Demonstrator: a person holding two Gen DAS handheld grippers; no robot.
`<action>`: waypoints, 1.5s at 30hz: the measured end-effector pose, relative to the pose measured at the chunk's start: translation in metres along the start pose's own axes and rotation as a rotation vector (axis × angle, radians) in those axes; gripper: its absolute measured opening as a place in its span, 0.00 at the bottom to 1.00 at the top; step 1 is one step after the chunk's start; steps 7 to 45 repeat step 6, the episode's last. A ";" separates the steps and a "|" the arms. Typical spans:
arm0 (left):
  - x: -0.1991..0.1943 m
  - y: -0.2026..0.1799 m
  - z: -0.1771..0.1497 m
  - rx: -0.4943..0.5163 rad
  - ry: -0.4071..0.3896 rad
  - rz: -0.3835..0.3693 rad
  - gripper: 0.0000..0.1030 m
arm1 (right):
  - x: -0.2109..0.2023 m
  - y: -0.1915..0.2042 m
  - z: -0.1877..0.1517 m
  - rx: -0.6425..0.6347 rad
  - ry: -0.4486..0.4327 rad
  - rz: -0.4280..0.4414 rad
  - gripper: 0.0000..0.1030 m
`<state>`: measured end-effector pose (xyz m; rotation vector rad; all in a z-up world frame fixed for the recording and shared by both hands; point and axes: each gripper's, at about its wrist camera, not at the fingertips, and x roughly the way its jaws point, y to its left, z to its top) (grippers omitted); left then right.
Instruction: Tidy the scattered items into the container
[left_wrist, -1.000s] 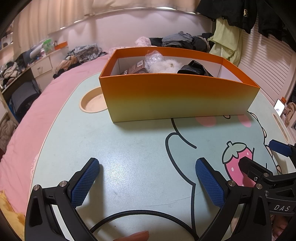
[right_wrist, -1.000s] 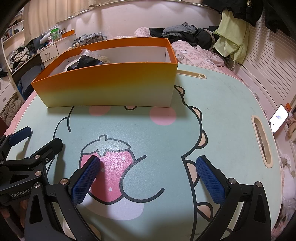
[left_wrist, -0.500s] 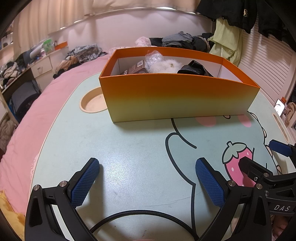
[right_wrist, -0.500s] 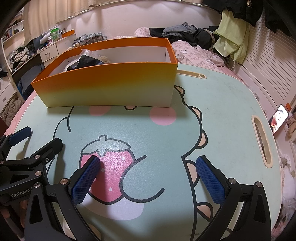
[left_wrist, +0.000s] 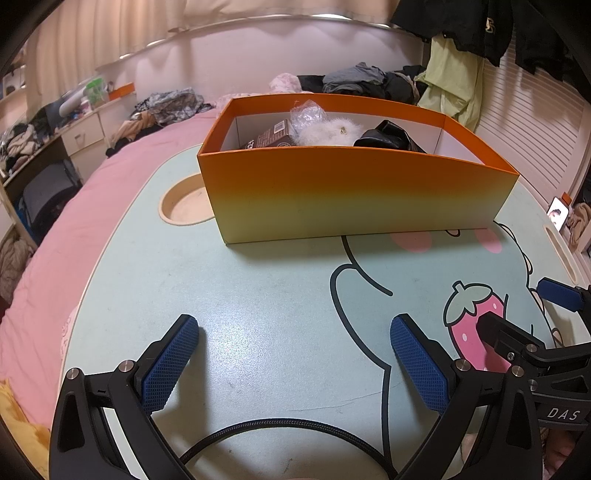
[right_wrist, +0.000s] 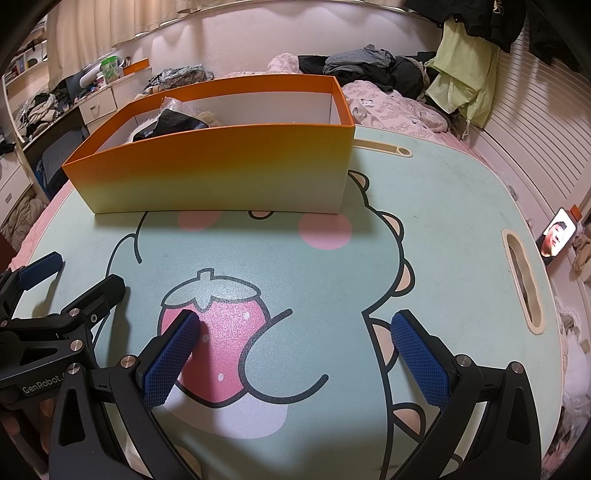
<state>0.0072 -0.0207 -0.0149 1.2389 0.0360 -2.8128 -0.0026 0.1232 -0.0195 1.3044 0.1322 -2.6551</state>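
Note:
An orange box (left_wrist: 351, 192) stands at the far side of the green cartoon table (left_wrist: 258, 288). Inside it lie a brown carton (left_wrist: 271, 138), a clear plastic wrap (left_wrist: 308, 112), a white fluffy item (left_wrist: 332, 133) and a black glossy item (left_wrist: 388, 138). The box also shows in the right wrist view (right_wrist: 221, 173), with the black item (right_wrist: 173, 123) at its left end. My left gripper (left_wrist: 293, 362) is open and empty, low over the table's near side. My right gripper (right_wrist: 295, 354) is open and empty over the strawberry print. Each gripper shows at the other view's edge.
A round cup recess (left_wrist: 184, 205) lies left of the box. A slot handle (right_wrist: 522, 280) is cut near the table's right edge. A phone (right_wrist: 557, 236) leans beyond that edge. Pink bedding (left_wrist: 62, 236) surrounds the table; clothes are piled behind.

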 end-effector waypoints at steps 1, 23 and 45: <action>0.000 0.000 0.000 0.000 0.000 0.000 1.00 | 0.000 0.000 0.000 0.000 0.000 0.000 1.00; 0.001 0.001 0.002 0.003 -0.003 -0.004 1.00 | 0.000 0.000 0.000 0.000 0.000 0.000 1.00; 0.001 0.001 0.002 0.003 -0.003 -0.004 1.00 | 0.000 0.000 0.000 0.000 0.000 0.000 1.00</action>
